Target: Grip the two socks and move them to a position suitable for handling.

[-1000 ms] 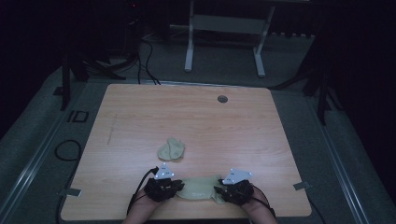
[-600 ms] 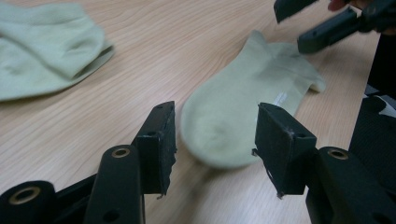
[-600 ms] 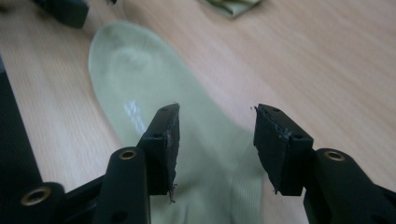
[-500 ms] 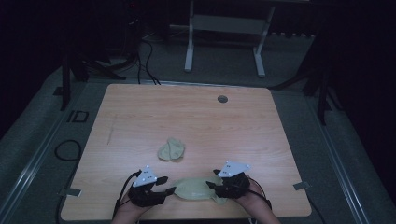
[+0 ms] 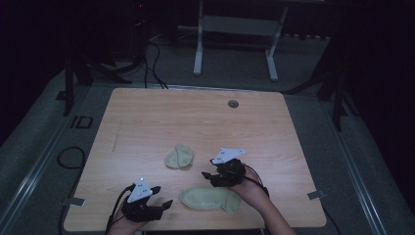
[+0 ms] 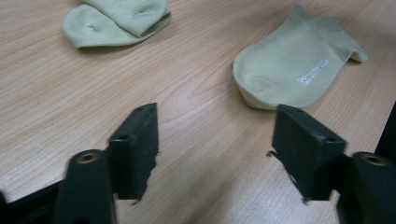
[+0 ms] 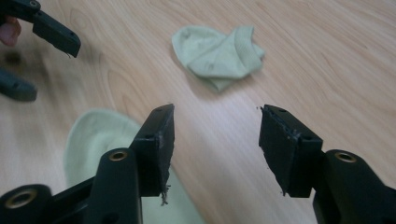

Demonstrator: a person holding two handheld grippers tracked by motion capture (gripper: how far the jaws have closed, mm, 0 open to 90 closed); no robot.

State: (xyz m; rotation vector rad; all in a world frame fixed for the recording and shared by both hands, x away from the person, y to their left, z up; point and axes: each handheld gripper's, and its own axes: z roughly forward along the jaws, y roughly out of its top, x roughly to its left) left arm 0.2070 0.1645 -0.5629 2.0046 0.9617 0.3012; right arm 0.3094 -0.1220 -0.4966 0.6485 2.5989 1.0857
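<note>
Worktop (image 5: pixel 147 122): wood. Flat sock (image 5: pixel 211 199) at near edge, long axis left-right, toe left, cuff right. Folded sock (image 5: pixel 179 157) just beyond, apart. Left gripper (image 5: pixel 165 204) and right gripper (image 5: pixel 206 176): fingers just opened, parted, holding nothing, flanking flat sock.

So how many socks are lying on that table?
2. A flat sock lies near the front edge between the two hands; a crumpled sock sits farther back, near the middle. None seem hidden.
</note>
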